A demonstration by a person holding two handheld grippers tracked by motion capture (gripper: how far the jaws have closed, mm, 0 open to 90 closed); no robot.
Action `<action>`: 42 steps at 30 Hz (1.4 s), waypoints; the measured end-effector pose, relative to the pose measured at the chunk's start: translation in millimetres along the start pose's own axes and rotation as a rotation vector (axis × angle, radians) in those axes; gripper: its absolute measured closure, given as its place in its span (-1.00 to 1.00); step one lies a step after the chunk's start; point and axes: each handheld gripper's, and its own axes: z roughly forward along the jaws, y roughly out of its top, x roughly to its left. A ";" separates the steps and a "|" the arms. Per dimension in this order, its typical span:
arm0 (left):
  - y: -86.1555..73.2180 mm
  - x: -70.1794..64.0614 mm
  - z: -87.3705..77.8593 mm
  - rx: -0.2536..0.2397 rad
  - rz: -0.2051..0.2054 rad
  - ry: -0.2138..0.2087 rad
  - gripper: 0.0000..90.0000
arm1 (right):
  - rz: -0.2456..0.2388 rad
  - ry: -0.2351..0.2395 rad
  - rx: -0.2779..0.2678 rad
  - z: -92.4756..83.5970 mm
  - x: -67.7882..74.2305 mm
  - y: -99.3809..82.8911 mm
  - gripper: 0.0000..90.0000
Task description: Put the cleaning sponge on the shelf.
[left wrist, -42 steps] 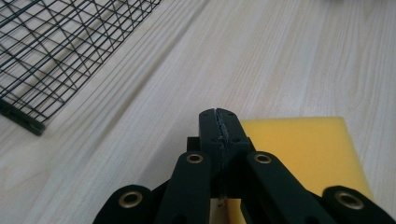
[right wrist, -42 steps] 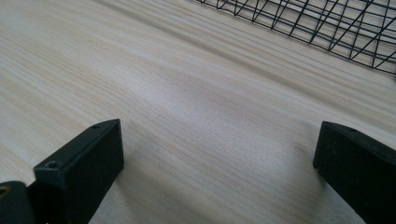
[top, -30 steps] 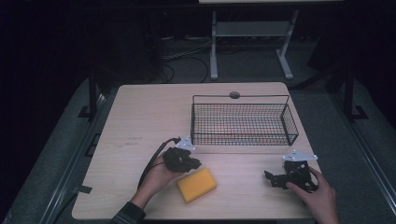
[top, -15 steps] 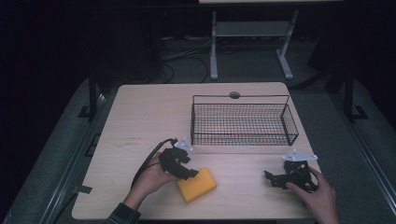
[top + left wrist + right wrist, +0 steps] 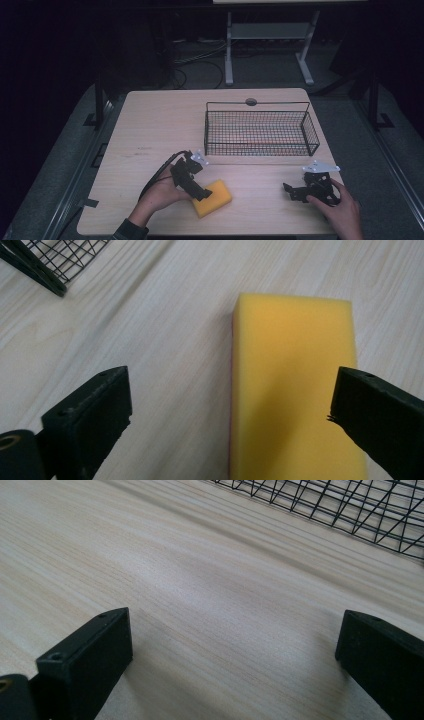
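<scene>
Left hand (image 5: 159, 194): it comes in from the near edge of the table (image 5: 150, 130) and holds the left gripper (image 5: 201, 192), which points toward the sponge.

Left gripper: its jaws have just been opening and now stand wide apart. Nothing is pressed between them. In the high view the tip lies at the left end of the sponge; I cannot tell from there if it touches.

Sponge (image 5: 214, 197): yellow, flat on the table, near the front edge, a little left of the middle. In the left gripper view the sponge (image 5: 295, 385) lies between the two jaws but closer to the right one, and a thin red edge shows along its left side. The high view does not show this edge.

Basket (image 5: 260, 131): black wire, on the far right half of the table, well apart from the sponge. The high view shows it whole. The left gripper view gives a corner of it (image 5: 50, 265) at the top left, and the right gripper view gives a piece of its mesh (image 5: 350, 505) at the top right.

Right gripper (image 5: 292, 192): its jaws also stand wide apart, and between them is bare wood. It holds nothing.

Right hand (image 5: 340, 212): it rests at the front right corner of the table, in front of the basket.
</scene>
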 end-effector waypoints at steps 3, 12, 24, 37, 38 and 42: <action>2.3 -6.8 -0.1 0.028 0.006 -0.001 -0.97 | 0.000 0.000 0.000 0.0 0.0 0.0 -0.97; 7.8 -22.7 1.8 0.057 0.043 -0.026 -1.00 | 0.000 0.000 0.000 0.0 0.0 0.0 -0.98; 14.5 -33.4 18.9 0.147 0.095 -0.053 -1.00 | 0.000 0.000 0.000 0.0 0.0 0.0 -0.97; 15.5 -34.1 39.1 0.220 0.126 -0.021 -1.00 | 0.000 0.000 0.000 0.0 0.0 0.0 -0.97; 15.2 -34.6 40.4 0.216 0.122 -0.020 -1.00 | 0.000 0.000 0.000 0.0 0.0 0.0 -0.97; 15.3 -35.0 41.0 0.220 0.135 -0.011 -0.91 | 0.000 0.000 0.000 0.0 0.0 0.0 -0.97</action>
